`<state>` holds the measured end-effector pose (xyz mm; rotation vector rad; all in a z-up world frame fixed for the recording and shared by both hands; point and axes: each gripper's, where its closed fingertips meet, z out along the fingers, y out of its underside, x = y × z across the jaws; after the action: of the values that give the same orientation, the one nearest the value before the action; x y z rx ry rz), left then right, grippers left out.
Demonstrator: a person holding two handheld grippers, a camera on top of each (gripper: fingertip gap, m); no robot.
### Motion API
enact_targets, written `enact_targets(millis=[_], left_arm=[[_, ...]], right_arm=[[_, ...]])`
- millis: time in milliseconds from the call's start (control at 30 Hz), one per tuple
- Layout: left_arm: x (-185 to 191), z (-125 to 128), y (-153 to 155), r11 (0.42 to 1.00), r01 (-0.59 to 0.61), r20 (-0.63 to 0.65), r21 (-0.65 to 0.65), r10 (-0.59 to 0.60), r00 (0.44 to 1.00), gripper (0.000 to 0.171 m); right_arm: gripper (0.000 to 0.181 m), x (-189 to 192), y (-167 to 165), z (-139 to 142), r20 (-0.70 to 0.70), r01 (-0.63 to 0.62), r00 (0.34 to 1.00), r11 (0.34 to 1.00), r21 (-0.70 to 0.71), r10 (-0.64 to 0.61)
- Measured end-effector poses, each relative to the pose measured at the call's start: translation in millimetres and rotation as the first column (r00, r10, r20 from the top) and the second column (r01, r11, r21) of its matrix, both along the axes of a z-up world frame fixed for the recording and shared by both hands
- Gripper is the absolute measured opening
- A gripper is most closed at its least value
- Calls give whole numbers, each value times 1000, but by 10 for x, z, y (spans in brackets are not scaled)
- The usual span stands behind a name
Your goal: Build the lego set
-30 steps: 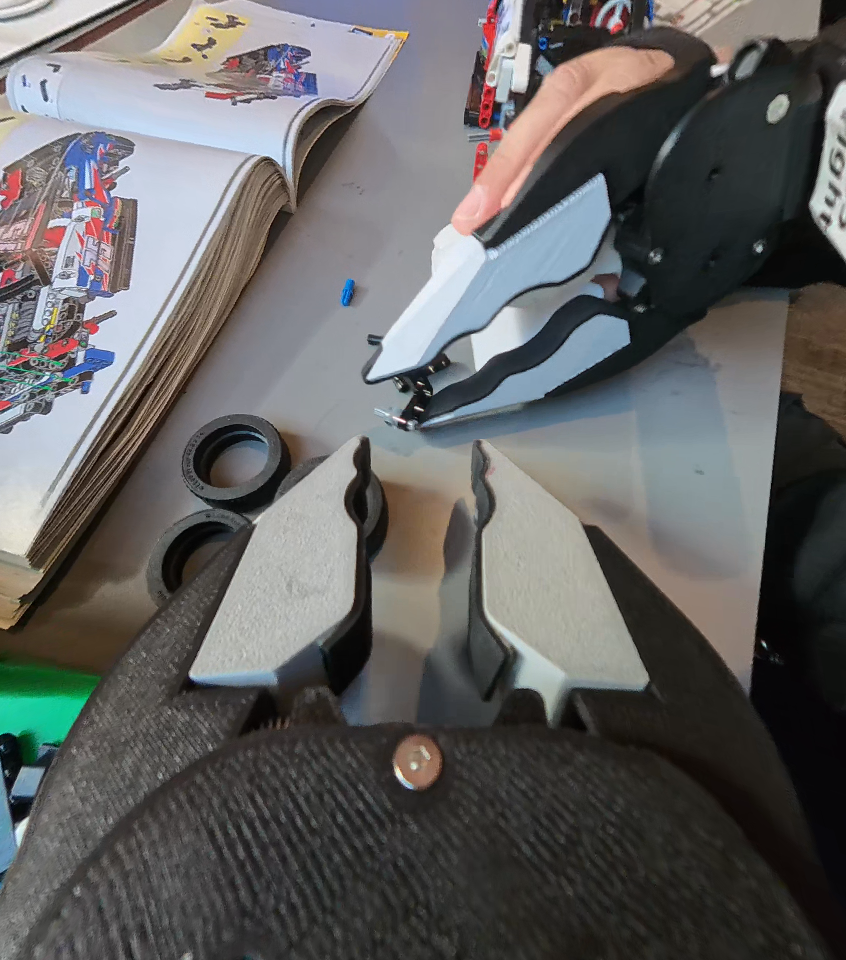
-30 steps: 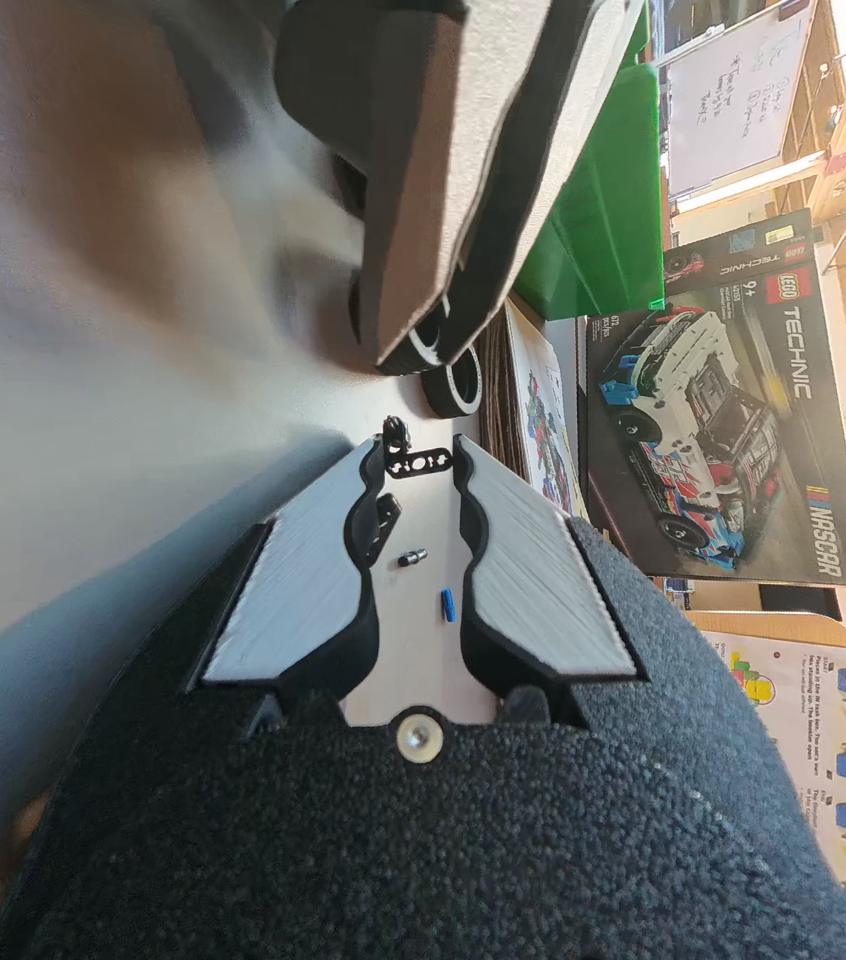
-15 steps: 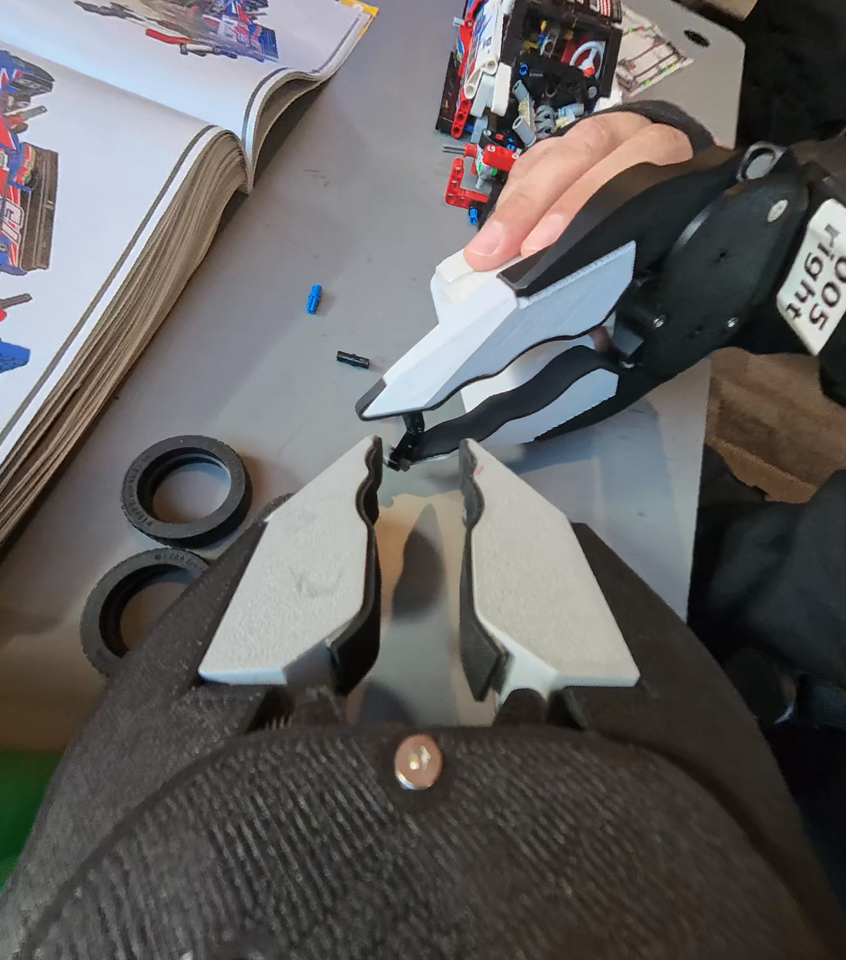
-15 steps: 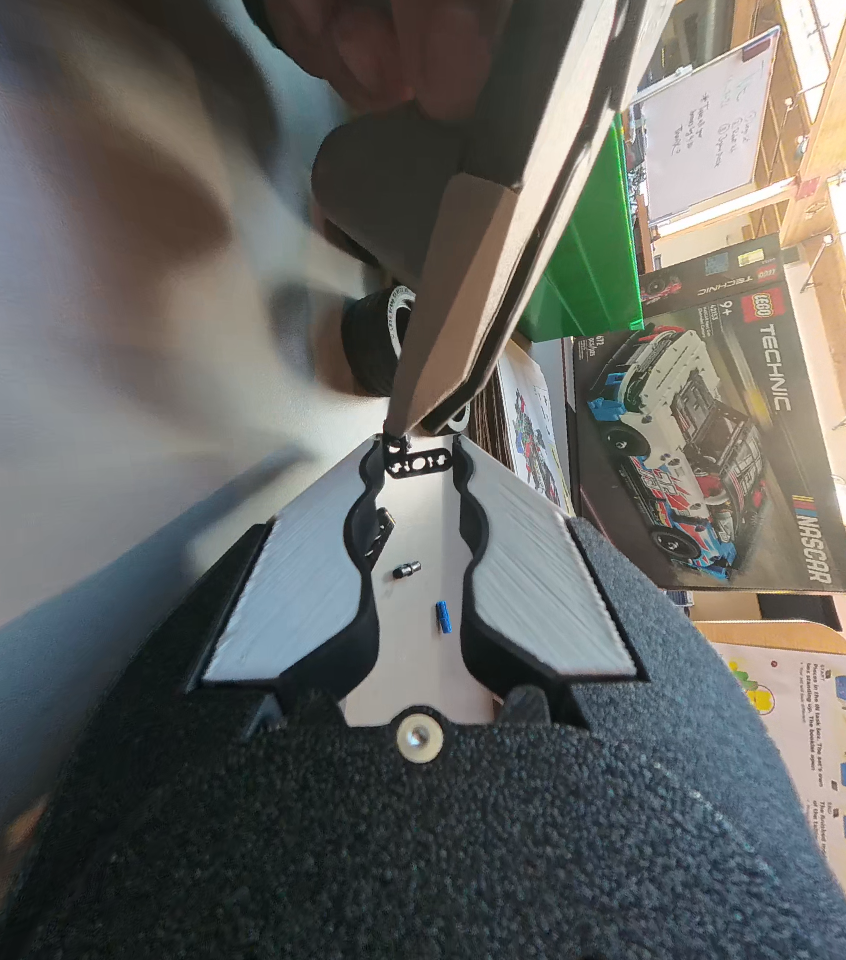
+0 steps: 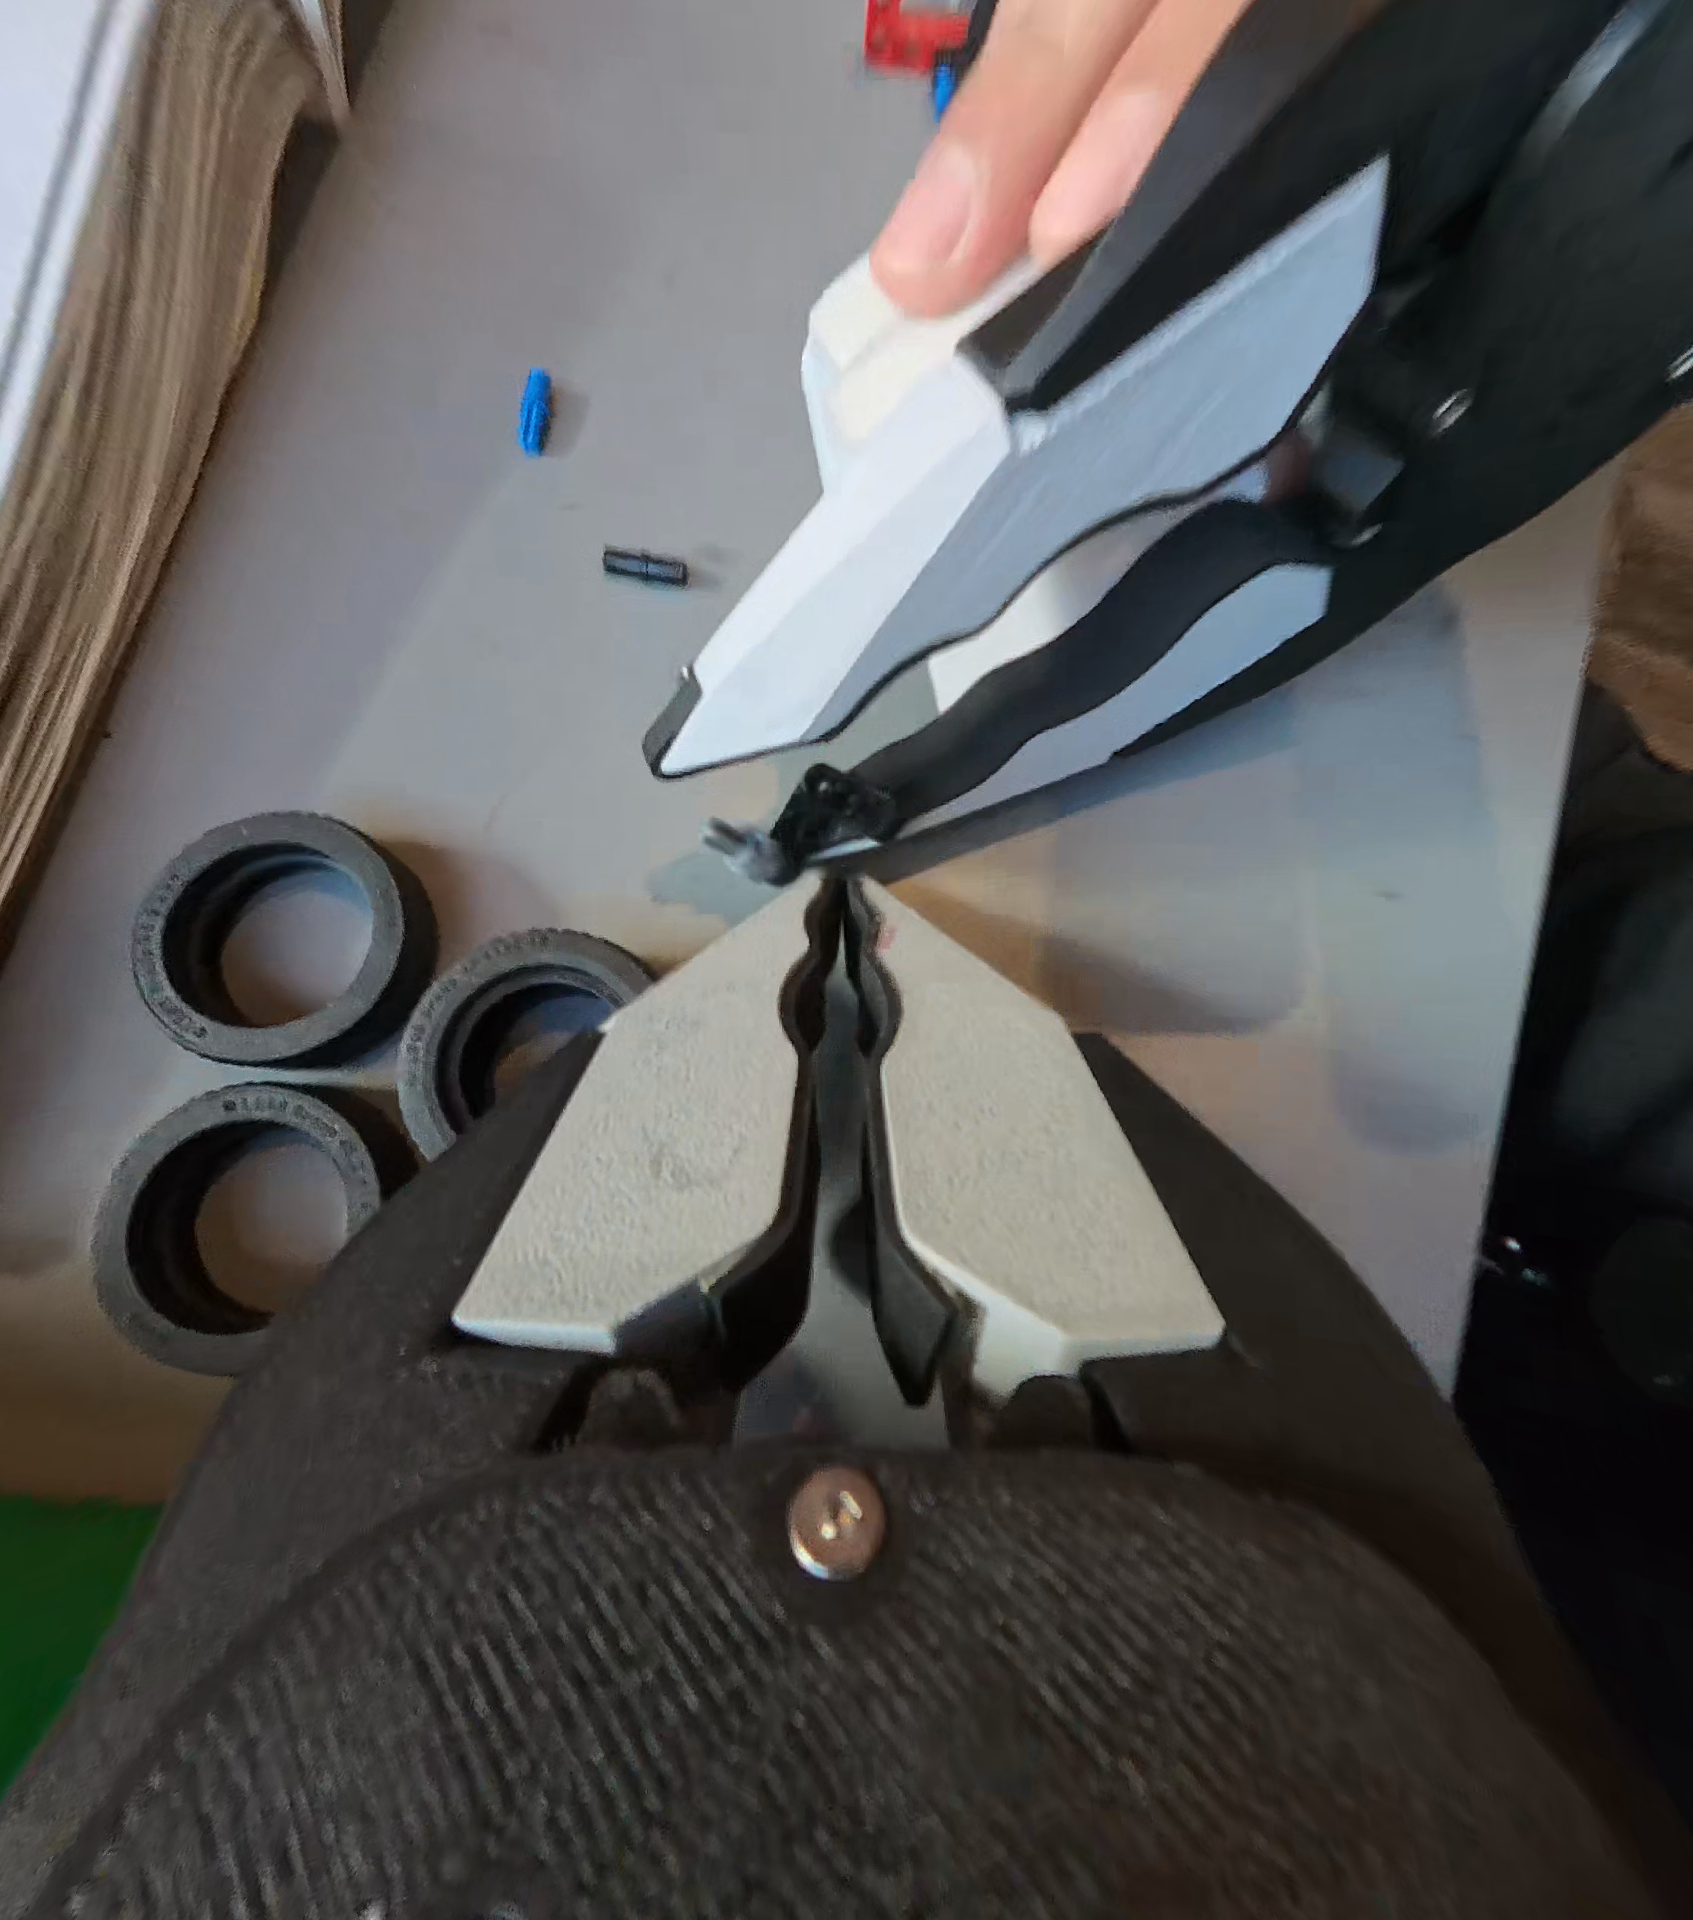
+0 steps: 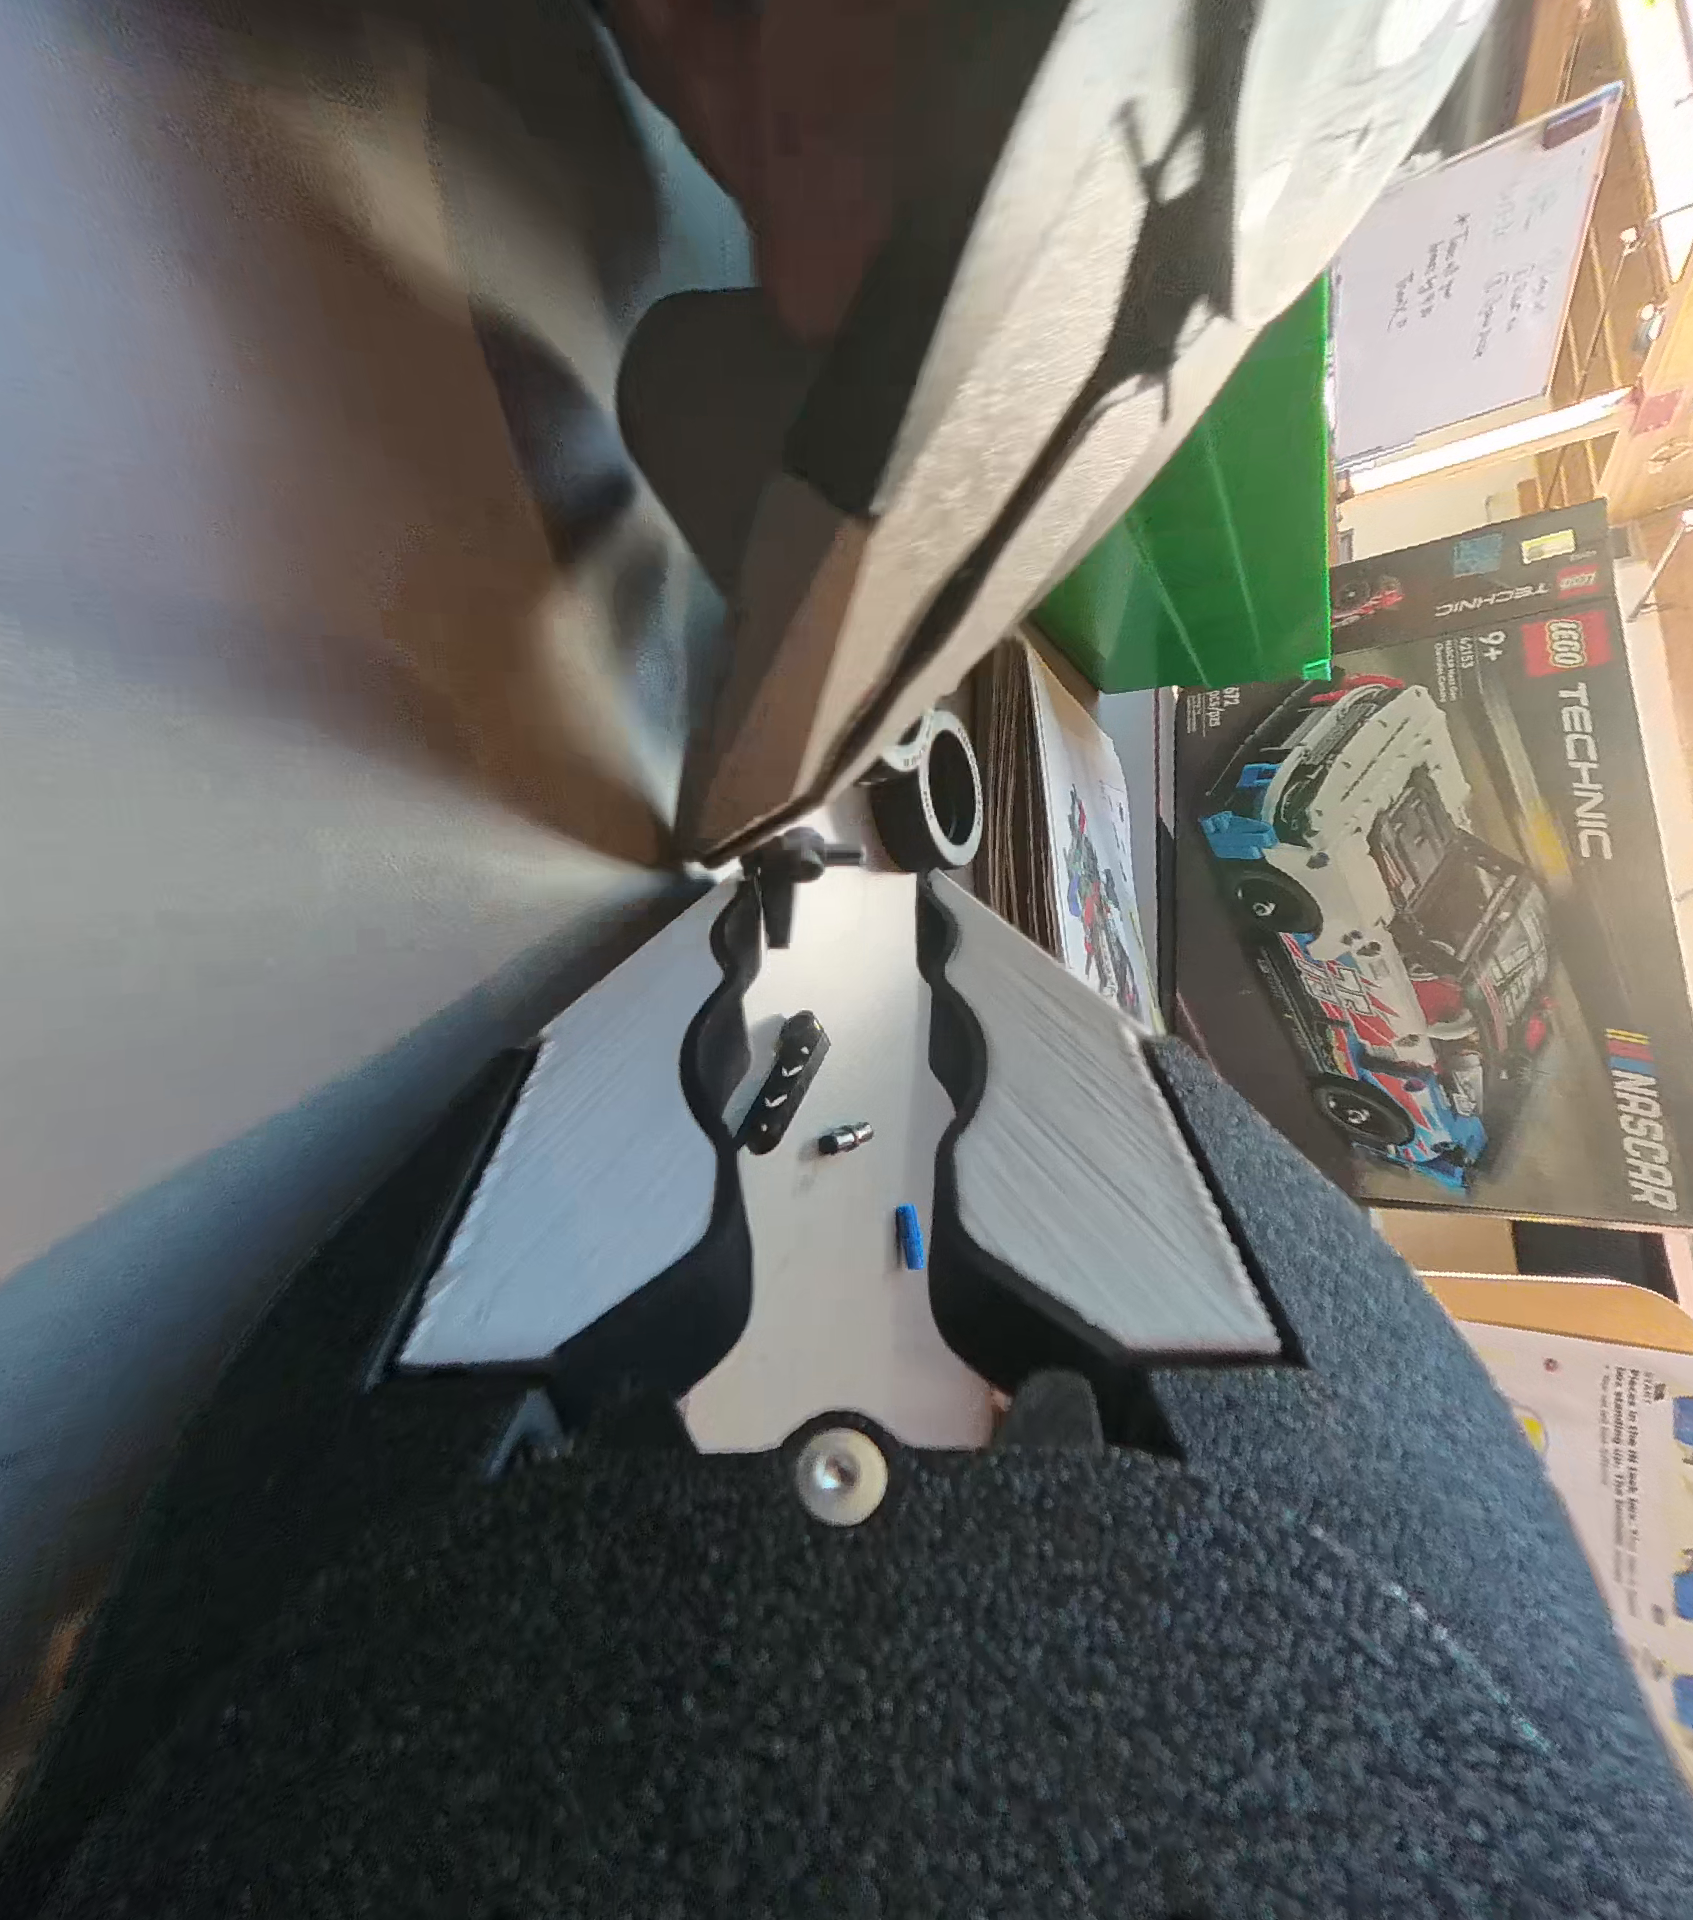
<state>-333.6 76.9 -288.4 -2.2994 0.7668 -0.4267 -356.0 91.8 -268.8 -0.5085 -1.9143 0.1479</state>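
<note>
Change: left hand-held gripper [image 5: 829, 899] closed from a narrow gap to tips meeting, apparently pinching the black piece [image 5: 826, 816].
Right hand-held gripper [image 5: 748, 800]: jaws moderately apart; I judged the hand-over nearly complete.
Location: piece just above the counter [image 5: 509, 727], at both tips.
Axis: roughly crosswise to my left fingers, pin end toward the tyres [image 5: 265, 940]; blur limited certainty.
</note>
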Motion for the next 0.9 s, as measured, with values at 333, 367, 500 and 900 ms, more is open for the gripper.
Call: enact_targets(millis=[333, 367, 500, 900], left_arm=[[-141, 139, -16, 995, -58, -9, 76, 59, 998, 30], [-150, 160, -2, 993, -46, -30, 109, 50, 998, 33], [-154, 143, 45, 984, 18, -155, 177, 9, 988, 35], [-175, 93, -11, 981, 29, -193, 190, 8, 981, 32]], right_arm=[[23, -6, 14, -4, 0, 5, 1000, 999, -49, -5], [23, -7, 11, -11, 5, 4, 1000, 998, -66, -4], [23, -9, -3, 16, -6, -4, 1000, 995, -97, 3], [41, 158, 58, 161, 40, 171, 984, 871, -460, -172]])
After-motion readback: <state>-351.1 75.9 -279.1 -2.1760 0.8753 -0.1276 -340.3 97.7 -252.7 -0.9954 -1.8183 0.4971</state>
